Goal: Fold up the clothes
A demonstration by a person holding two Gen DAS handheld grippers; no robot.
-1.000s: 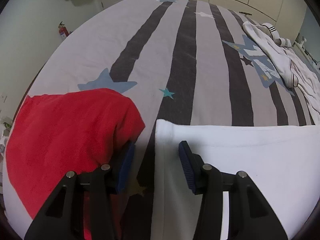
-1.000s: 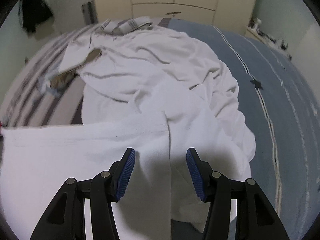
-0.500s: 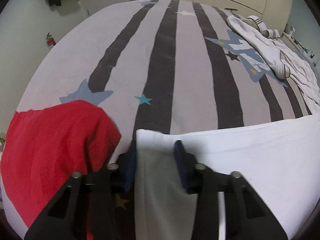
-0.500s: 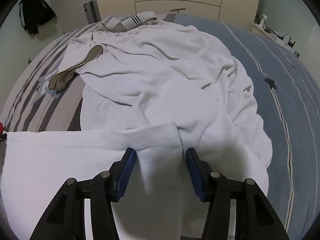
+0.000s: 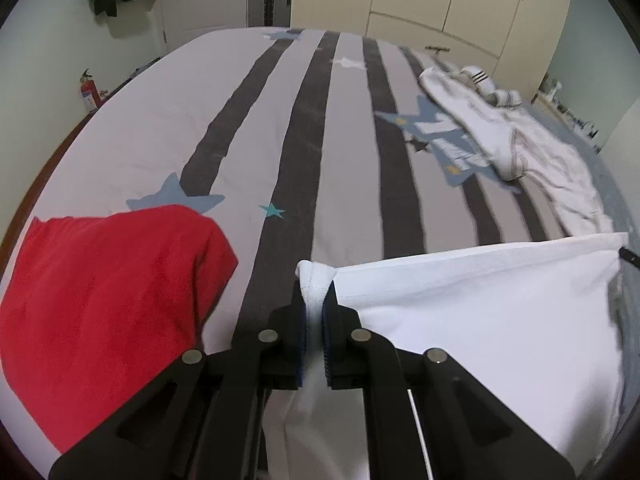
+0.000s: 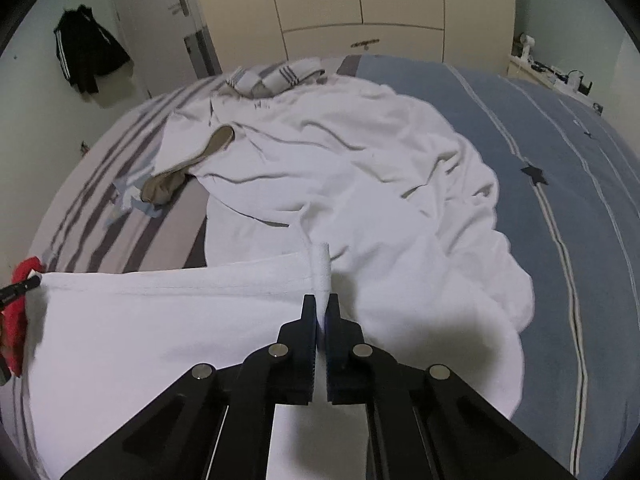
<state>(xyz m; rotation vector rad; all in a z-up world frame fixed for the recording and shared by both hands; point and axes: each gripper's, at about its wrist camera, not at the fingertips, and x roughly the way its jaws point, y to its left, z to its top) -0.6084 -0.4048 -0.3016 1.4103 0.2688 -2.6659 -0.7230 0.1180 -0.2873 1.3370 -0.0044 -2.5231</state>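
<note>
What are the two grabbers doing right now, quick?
Left gripper: shut, pinching one corner of the white garment.
Right gripper: shut, pinching its other corner.

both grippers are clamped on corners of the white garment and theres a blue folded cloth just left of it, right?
Not quite: the folded cloth left of the white garment is red, as the left wrist view shows. The left gripper and right gripper are both clamped on its corners.

A folded cloth [image 5: 104, 292] is laid near left on the bed [image 5: 340, 152]; a held garment [image 5: 480, 312] is spread near right, a crumpled heap [image 5: 520, 148] far right.
</note>
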